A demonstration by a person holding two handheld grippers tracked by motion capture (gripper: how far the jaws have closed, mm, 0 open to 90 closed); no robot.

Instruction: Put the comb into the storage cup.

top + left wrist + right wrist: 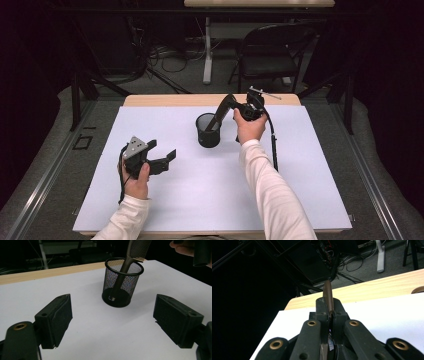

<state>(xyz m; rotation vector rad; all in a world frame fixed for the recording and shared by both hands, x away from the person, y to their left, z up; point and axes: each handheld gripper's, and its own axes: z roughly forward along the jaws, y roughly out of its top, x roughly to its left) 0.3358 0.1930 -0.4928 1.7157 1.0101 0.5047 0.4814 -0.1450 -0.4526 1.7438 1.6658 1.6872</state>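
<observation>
R gripper fingers clamped on comb, comb in mesh cup, L gripper fingers apart

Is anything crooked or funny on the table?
Only the comb: it leans slanted in the mesh cup, teeth end sticking out, pinched by the right claw. The cup stands upright, nothing spilled. The left claw is open.
</observation>
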